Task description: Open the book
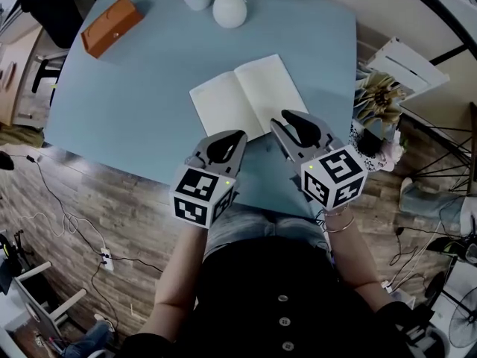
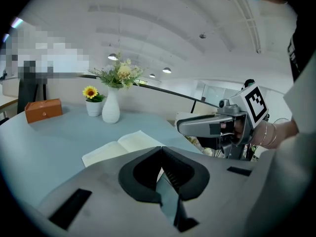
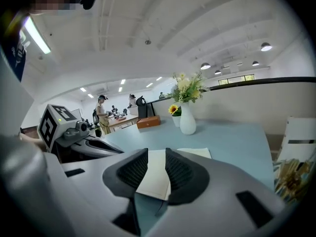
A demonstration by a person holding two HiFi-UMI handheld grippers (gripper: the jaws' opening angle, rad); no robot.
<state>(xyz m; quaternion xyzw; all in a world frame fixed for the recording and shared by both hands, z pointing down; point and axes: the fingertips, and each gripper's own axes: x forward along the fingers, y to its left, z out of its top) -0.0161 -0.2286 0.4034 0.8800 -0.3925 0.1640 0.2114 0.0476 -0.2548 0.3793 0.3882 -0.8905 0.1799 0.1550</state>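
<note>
Book is lying open mid-frame, spine pointing down toward right gripper, which is sitting nearer, jaws narrowly apart and empty; left gripper is pinching closed on nothing.

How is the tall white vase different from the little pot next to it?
The vase is taller and has a narrow neck; the pot is short with a wide mouth. The vase holds a pale, leafy bunch of flowers; the pot holds one yellow sunflower. Both are white and stand upright, side by side, near the far edge of the blue table.
</note>
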